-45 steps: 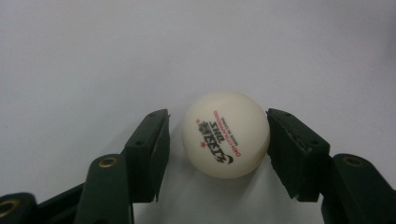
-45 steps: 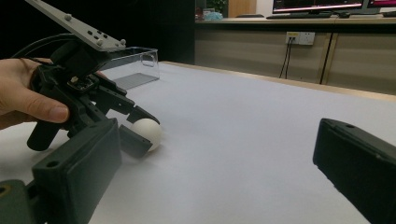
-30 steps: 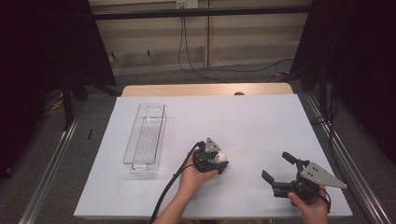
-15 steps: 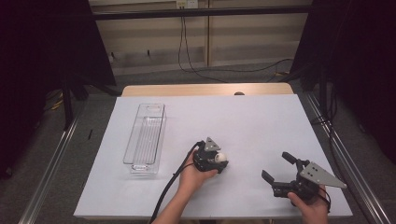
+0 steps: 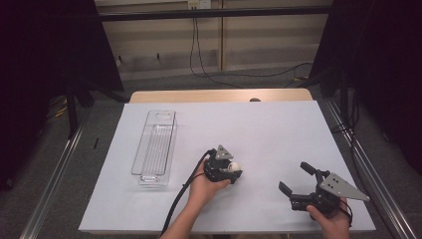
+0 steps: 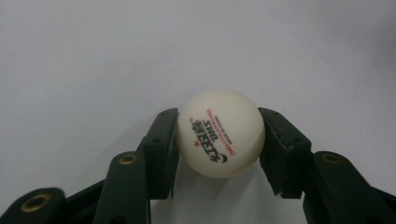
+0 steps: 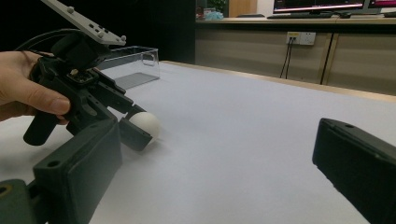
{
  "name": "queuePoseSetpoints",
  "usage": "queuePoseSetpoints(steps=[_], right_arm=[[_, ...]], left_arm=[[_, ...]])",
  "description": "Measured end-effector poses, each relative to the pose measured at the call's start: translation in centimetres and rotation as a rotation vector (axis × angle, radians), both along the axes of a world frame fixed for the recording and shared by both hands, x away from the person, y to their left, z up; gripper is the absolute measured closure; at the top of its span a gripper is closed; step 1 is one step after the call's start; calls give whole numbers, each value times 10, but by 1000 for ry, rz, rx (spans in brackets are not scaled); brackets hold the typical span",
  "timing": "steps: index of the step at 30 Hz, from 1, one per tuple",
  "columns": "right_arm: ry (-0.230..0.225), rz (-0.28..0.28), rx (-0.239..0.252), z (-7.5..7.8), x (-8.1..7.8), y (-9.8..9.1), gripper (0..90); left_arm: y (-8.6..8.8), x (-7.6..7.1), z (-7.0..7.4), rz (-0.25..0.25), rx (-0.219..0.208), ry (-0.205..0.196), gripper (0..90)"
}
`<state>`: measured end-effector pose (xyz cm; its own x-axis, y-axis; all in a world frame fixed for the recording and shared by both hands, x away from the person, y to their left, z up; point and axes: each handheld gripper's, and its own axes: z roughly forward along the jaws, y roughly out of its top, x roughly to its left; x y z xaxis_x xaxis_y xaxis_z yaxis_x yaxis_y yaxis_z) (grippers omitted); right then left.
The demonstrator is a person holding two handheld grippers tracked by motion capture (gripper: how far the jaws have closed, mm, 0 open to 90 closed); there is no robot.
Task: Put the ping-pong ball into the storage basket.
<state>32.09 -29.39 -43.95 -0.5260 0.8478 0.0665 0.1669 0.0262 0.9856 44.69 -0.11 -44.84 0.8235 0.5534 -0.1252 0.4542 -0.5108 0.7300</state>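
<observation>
A white table-tennis ball (image 6: 220,133) with red and black print sits between the two black jaws of my left gripper (image 6: 218,140), and both pads press on its sides. In the high view that left gripper (image 5: 234,168) is low over the middle of the white table, its jaws pointing right, with the ball (image 5: 233,167) at its tip. My right gripper (image 5: 294,177) is near the front right edge, open, with nothing between its fingers. The right gripper view looks across the table at the ball (image 7: 145,125) in the left gripper (image 7: 135,126).
A long clear plastic box (image 5: 155,147) lies on the left part of the table, and its end wall (image 7: 130,65) shows behind the left hand. The white table surface (image 5: 278,129) runs to a wooden strip at the far edge. Cables trail from both grippers.
</observation>
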Motion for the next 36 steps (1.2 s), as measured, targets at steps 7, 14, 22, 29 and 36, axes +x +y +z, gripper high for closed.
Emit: queuePoseSetpoints(steps=[7, 14, 22, 29, 36], right_arm=[[0, 5, -1, 0, 0, 0, 10], [0, 5, -1, 0, 0, 0, 10], [1, 6, 1, 0, 0, -1, 10], [1, 0, 4, 0, 0, -1, 10], [-1, 7, -3, 0, 0, -1, 10]], left_arm=[[2, 0, 3, 0, -20, -1, 510], [5, 0, 7, 11, -25, 13, 511], [8, 0, 10, 23, -40, 18, 510], [11, 1, 12, 29, -59, 22, 510], [14, 1, 14, 25, -60, 42, 511]])
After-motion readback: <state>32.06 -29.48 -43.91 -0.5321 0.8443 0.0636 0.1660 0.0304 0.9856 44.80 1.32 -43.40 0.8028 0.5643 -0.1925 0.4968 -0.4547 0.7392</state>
